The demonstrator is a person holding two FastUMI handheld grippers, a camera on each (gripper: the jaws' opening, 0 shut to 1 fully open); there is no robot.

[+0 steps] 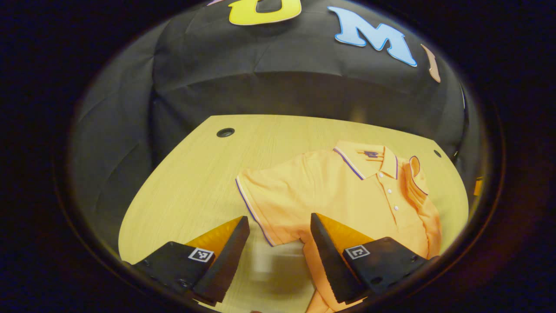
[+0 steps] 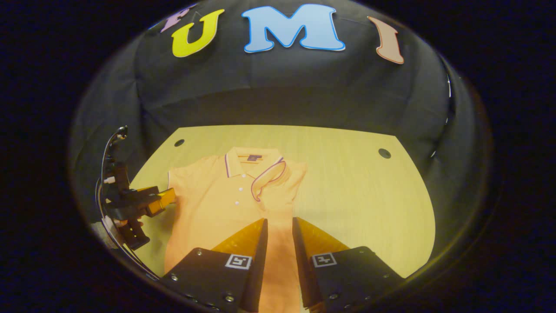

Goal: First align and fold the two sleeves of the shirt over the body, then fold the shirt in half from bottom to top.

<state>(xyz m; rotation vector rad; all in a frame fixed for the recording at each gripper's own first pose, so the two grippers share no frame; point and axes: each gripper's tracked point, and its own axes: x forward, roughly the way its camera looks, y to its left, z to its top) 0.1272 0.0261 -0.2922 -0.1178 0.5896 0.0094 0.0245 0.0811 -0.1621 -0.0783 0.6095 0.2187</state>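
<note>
With one sleeve already folded over the shirt, the left gripper hovered open at the other sleeve, seven o'clock of the collar, while the right gripper, nearly closed, pinched nothing.

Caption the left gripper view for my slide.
Open left gripper hovering over an orange polo shirt's spread sleeve.
</note>
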